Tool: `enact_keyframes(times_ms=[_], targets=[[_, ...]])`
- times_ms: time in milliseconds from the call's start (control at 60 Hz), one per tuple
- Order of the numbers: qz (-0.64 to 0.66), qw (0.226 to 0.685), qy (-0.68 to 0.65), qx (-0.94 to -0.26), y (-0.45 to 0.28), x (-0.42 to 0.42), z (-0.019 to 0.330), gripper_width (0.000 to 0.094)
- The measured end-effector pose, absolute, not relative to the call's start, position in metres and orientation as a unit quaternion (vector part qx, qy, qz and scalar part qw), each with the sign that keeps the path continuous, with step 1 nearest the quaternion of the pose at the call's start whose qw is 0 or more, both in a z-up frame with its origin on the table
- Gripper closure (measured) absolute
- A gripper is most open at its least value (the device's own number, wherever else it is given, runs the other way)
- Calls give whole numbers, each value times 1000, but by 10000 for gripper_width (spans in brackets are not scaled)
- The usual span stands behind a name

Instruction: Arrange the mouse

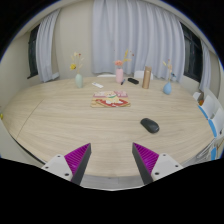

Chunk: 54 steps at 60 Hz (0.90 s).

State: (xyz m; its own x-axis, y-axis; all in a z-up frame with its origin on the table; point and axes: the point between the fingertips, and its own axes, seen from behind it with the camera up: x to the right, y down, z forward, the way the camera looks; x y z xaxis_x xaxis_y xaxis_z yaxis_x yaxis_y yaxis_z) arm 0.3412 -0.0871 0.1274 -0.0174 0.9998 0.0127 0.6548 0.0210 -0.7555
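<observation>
A small dark mouse (149,125) lies on the round light-wood table (70,125), beyond my right finger and apart from it. My gripper (112,160) is open and empty, with its two purple pads (78,158) wide apart above the table's near edge. Nothing stands between the fingers.
A plate or tray with food-like items (110,99) sits at the table's middle. Behind it stand a pink vase (120,74), a brown bottle (146,78), and blue vases at the left (78,80) and right (168,86). Grey curtains hang behind.
</observation>
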Motion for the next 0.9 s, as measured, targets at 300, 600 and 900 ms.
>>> enact_keyframes(times_ms=[300,600,900], targets=[[280,325,-631,-646,-7,336,105,84],[256,345,-610,-666,77,333,86,84],[261,329,-623,-660,103,296,54,87]])
